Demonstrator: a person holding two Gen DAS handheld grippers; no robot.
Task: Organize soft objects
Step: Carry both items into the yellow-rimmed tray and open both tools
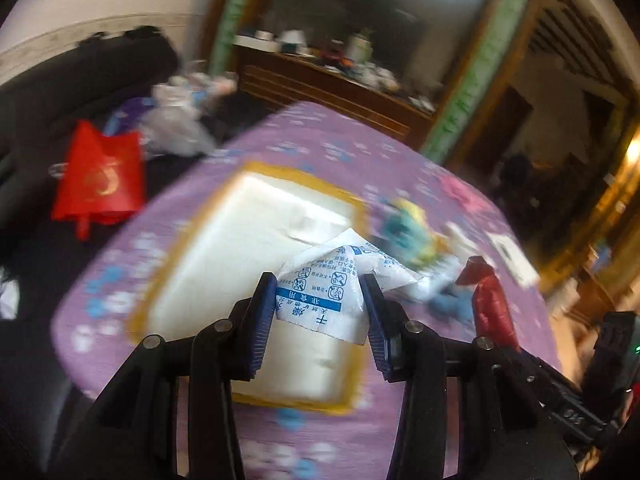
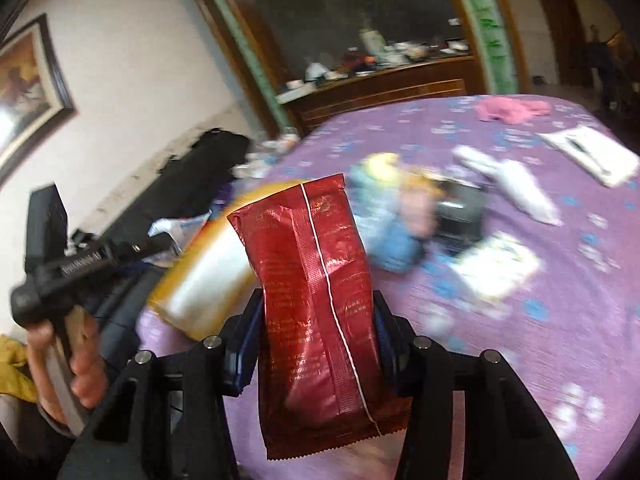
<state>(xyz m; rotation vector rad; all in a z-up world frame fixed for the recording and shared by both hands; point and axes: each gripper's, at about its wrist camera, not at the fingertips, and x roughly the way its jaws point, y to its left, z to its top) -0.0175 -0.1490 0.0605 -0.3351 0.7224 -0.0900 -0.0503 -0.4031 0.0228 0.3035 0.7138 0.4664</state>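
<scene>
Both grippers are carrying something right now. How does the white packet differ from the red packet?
The white packet in the left gripper is paper-like, with blue printed text and icons; the red packet in the right gripper is glossy foil with a white seam line. The white one is crumpled and spreads out past the jaws; the red one is long, standing upright between them. Both are clamped and held above the purple floral cloth.

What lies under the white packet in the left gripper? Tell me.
Under the white packet sits the yellow-rimmed white tray on the purple cloth; the packet hides part of it.
</scene>
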